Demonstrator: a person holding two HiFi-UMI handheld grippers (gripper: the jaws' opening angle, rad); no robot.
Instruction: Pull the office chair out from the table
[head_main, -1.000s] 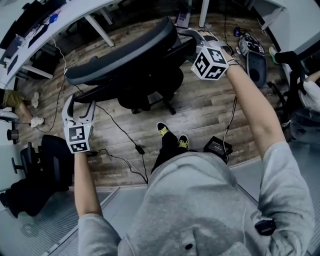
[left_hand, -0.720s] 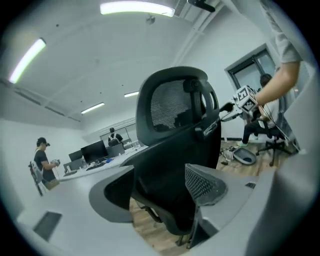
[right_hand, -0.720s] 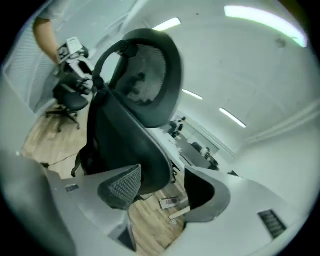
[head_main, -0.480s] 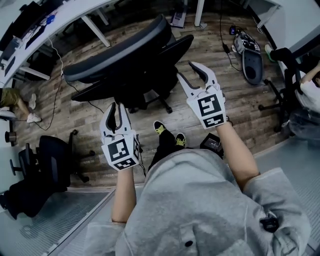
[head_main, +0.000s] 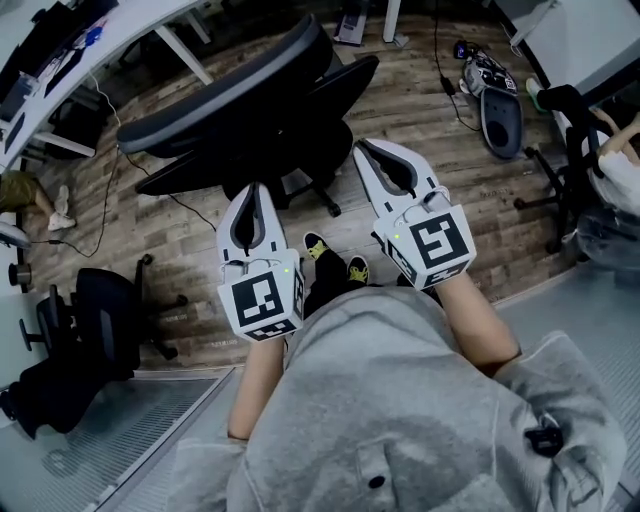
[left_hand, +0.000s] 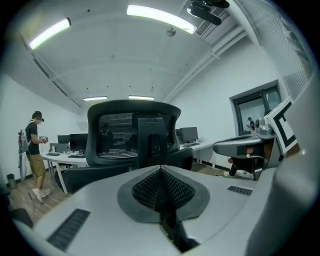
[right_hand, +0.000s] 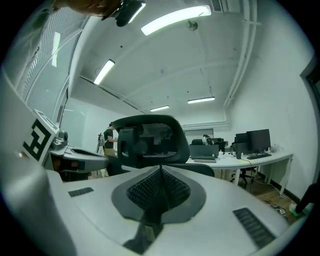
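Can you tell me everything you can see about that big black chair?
The office chair is black, with a wide curved backrest of see-through mesh, a solid spine behind it, a dark seat and a star-shaped base. It stands upright on the wooden floor, out from the white table, its back toward the person. The left gripper and right gripper are shut, empty and not touching it.

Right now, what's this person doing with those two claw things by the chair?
A person holds a gripper in each hand. The left gripper and right gripper are both shut on nothing, near the person's body and not touching the black office chair. The chair stands on the wood floor, out from the white table.
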